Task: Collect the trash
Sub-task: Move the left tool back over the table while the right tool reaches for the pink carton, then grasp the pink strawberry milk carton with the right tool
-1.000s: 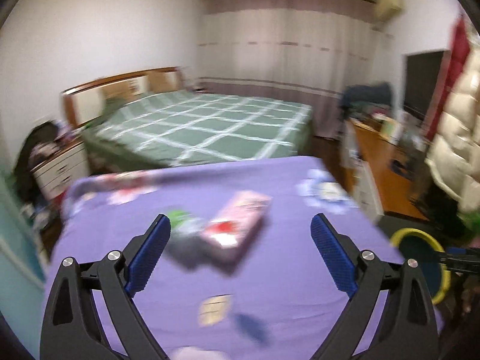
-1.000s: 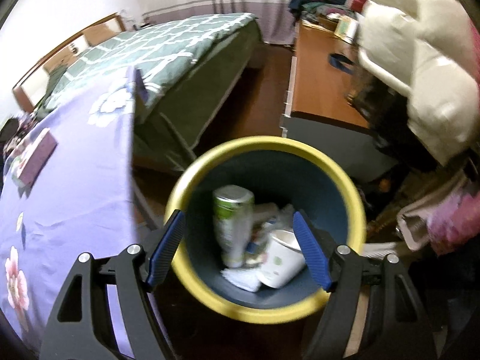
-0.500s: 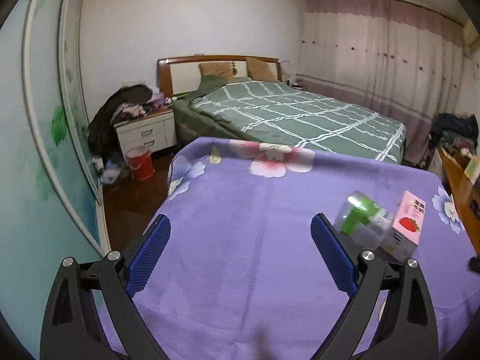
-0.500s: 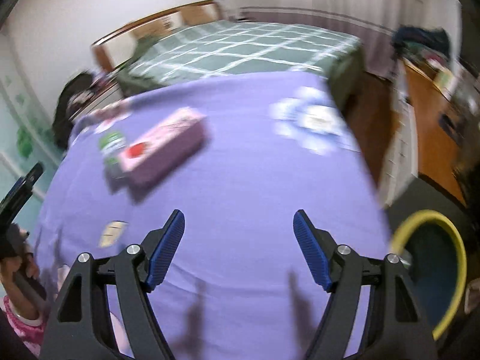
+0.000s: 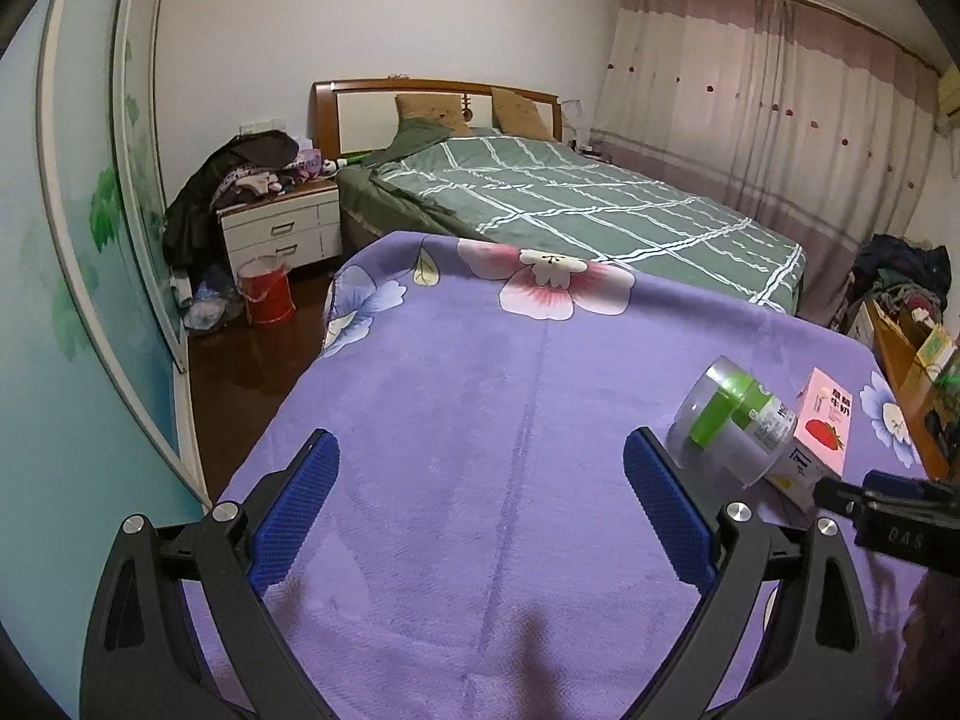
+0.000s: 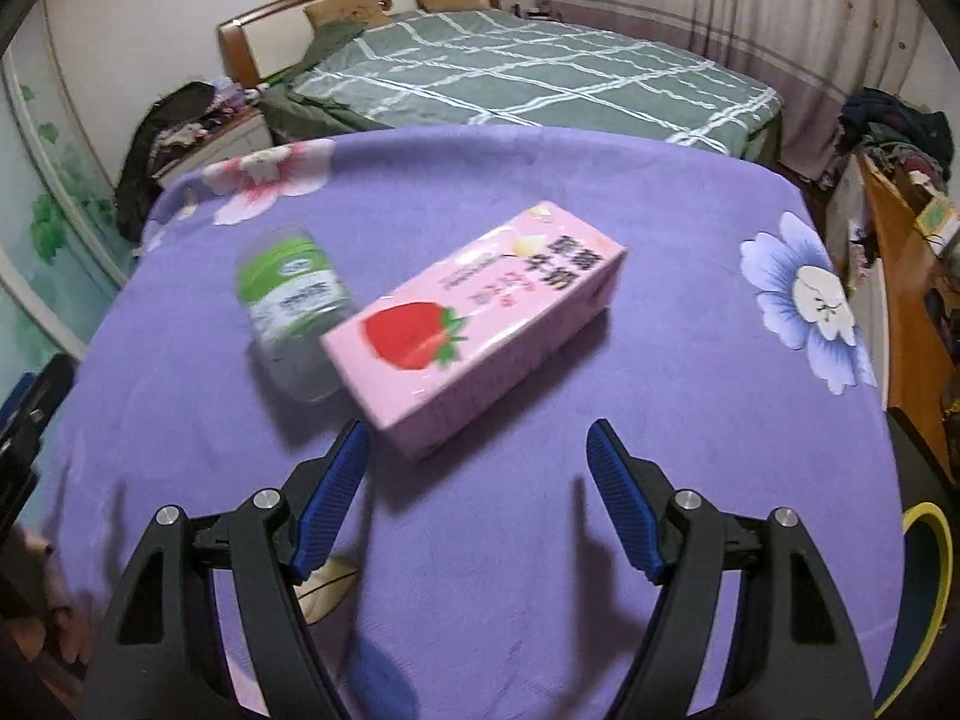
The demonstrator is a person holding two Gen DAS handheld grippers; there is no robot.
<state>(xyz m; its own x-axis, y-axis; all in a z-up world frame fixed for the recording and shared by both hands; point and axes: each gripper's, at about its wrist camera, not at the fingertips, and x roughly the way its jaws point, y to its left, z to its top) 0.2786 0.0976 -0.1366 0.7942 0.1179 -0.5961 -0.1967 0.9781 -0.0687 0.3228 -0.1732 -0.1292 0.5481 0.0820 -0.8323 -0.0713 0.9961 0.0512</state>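
Both claws wide & empty over purple blanket.
R gripper (image 6: 477, 492) hangs just short of pink milk carton (image 6: 474, 324), clear green-label bottle (image 6: 294, 312) touching its left side; L gripper (image 5: 480, 516) over bare purple floral blanket (image 5: 456, 396). Beyond: green plaid bed (image 5: 576, 210), nightstand (image 5: 279, 231), curtains (image 5: 774, 102); yellow-rim bin (image 6: 927, 594) at R edge.
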